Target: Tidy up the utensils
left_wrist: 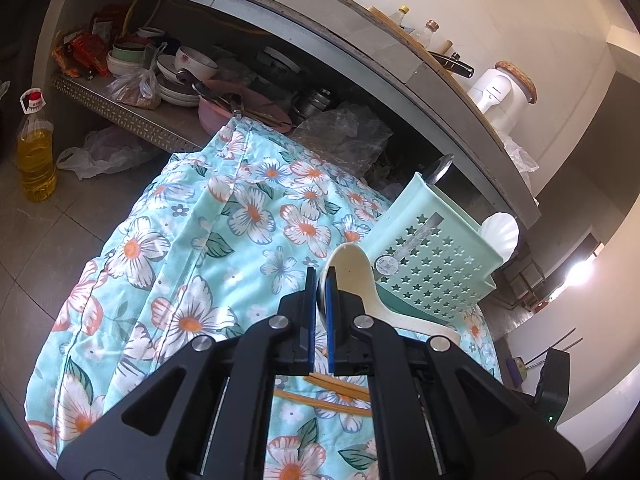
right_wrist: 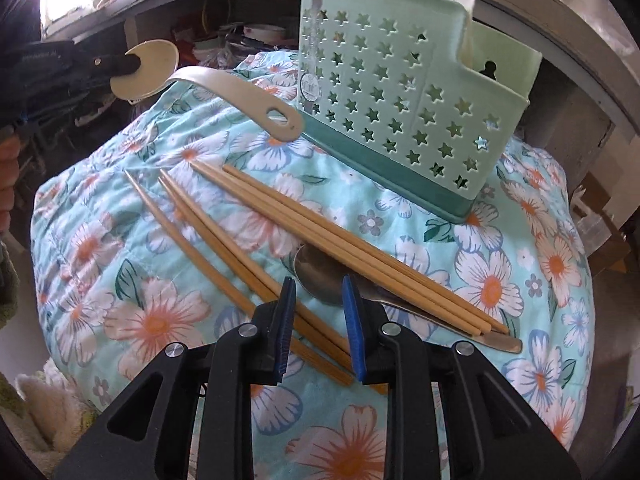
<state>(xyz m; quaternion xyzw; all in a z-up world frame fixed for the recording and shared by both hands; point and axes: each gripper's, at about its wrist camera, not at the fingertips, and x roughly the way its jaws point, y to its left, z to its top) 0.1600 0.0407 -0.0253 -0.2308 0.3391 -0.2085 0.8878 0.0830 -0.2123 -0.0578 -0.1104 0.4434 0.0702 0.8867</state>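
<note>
Five wooden chopsticks are lying across the middle of the right wrist view, three in a left group and two in a right group. One metal spoon is lying under them near lower centre. One cream rice paddle is showing at upper left. One green star-pierced utensil holder is standing at upper right, with one metal spoon and one white shell-shaped utensil sticking out of it
</note>
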